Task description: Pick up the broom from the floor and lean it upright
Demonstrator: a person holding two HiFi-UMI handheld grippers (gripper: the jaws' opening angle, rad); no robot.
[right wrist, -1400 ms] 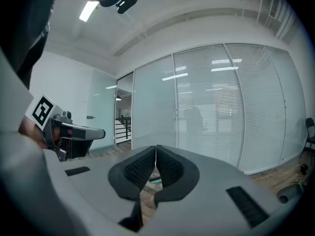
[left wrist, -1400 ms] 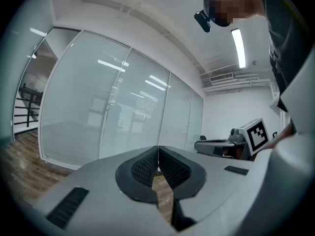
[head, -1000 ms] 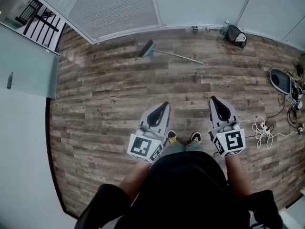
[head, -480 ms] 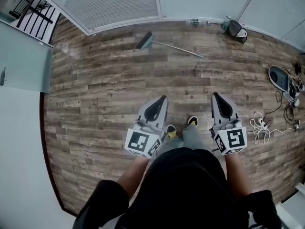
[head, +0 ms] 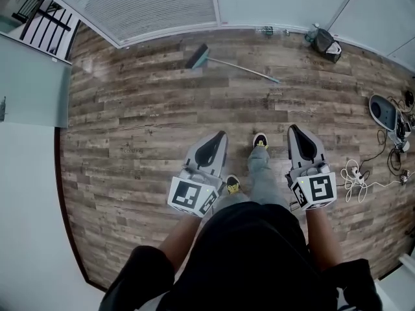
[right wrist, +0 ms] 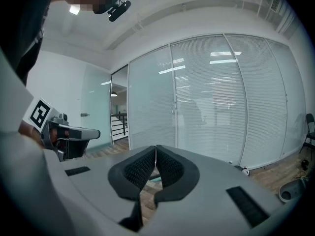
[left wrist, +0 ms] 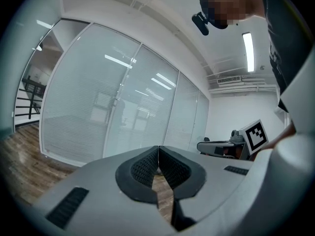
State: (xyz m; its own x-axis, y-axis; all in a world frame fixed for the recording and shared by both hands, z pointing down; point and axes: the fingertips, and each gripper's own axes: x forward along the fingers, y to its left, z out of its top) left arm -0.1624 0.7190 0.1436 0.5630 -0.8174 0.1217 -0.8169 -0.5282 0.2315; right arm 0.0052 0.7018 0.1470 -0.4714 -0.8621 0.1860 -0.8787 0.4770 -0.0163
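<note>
The broom lies flat on the wood floor far ahead in the head view, near the glass wall, its teal head at the left and its thin handle running right. A sliver of its teal head shows between the right gripper's jaws. My left gripper is shut and empty, held level in front of me, far short of the broom. My right gripper is also shut and empty, beside it on the right. In the gripper views, left gripper and right gripper show black pads pressed together.
A glass wall with blinds runs along the far side. A dark bag sits in the far right corner. A white power strip with cables and a round device lie at the right. My shoes step on the floor between the grippers.
I have walked forward: the floor and broom shifted in the head view, and my right foot has stepped ahead between the grippers. Both grippers stayed shut.
</note>
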